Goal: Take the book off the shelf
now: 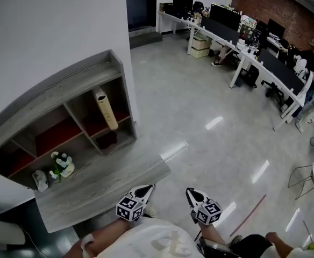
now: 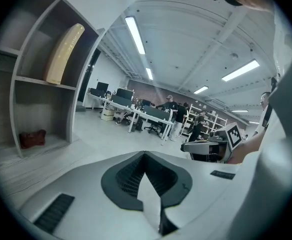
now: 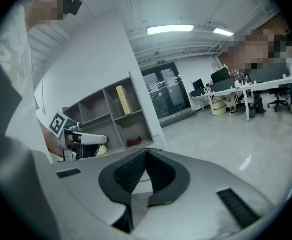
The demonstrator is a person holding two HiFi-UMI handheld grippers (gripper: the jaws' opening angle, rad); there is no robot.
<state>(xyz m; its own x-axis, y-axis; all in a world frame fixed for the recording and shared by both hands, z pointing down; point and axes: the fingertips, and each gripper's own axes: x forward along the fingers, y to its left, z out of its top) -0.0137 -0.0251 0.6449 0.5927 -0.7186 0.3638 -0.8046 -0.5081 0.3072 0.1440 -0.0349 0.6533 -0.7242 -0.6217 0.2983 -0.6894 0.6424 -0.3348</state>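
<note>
Two grippers, both idle and held low near the person's body. Left gripper point(image 1: 146, 190): jaws together, nothing between them. Right gripper point(image 1: 192, 195): the same, tips meeting on air. Both sit well apart from the shelf point(image 1: 55, 90), with a grey ledge point(image 1: 103, 184) between them and the compartments.

Step in hand, as I judge it: the approach, with the reach not yet begun. To do it well:
- part the jaws of one gripper before reaching the compartment, not inside it;
- come in square to the open front and pinch the book's exposed edge high up, where it leans free;
- draw it straight out so it clears the divider, with the second gripper ready under the lower end.

The book point(image 1: 106, 109) is in the upper row, in the end compartment nearest the open floor. It is tall, slim and cream to tan. It stands tilted rather than upright and is alone in its compartment. No print is legible. Directly beneath, in the lower compartment, lies a small dark-red object point(image 1: 107, 140), well clear of the pull path.
</note>
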